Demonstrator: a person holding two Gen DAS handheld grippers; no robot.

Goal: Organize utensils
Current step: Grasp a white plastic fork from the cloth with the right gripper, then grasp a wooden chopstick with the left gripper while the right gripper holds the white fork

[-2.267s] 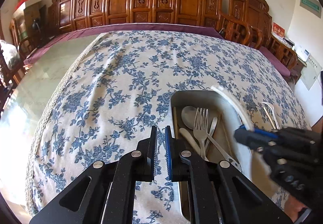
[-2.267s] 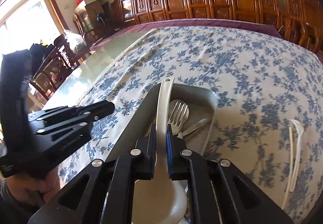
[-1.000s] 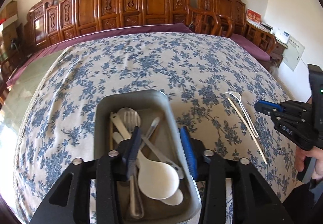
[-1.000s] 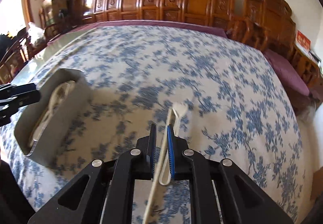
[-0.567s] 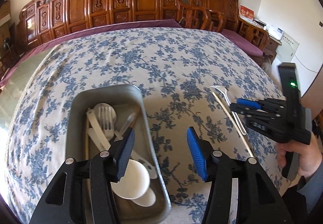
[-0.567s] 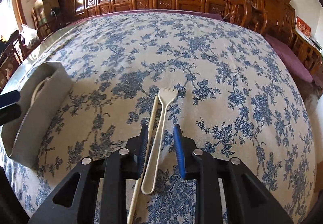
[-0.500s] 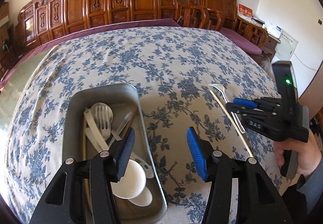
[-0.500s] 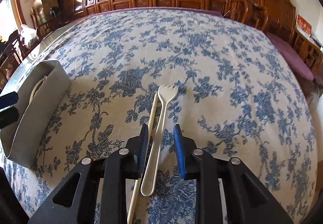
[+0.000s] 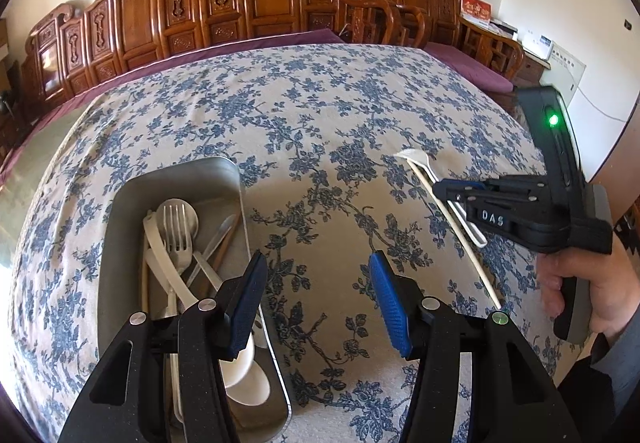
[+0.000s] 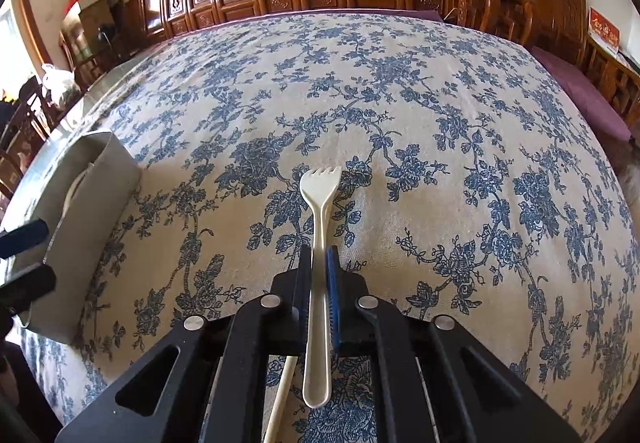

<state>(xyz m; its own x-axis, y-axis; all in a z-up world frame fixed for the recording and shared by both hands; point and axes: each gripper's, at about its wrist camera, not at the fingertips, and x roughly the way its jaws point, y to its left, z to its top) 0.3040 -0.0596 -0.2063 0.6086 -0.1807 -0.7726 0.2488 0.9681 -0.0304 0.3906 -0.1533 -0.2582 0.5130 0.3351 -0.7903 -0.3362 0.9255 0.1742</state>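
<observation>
Right gripper (image 10: 319, 263): you pinch the white fork (image 10: 319, 243) mid-handle, bound for the tray (image 9: 176, 179).
Left gripper (image 9: 316, 299): spread, idle.

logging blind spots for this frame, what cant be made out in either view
- Left wrist view: near end of the metal tray and the white spoon bowls, hidden behind the open left hand-held gripper.
- Left wrist view: where the right hand-held gripper clamps the white fork, covered by its own body.
- Right wrist view: tray contents, blocked by the tray wall; the chopstick runs under the gripper and off the bottom edge.
</observation>
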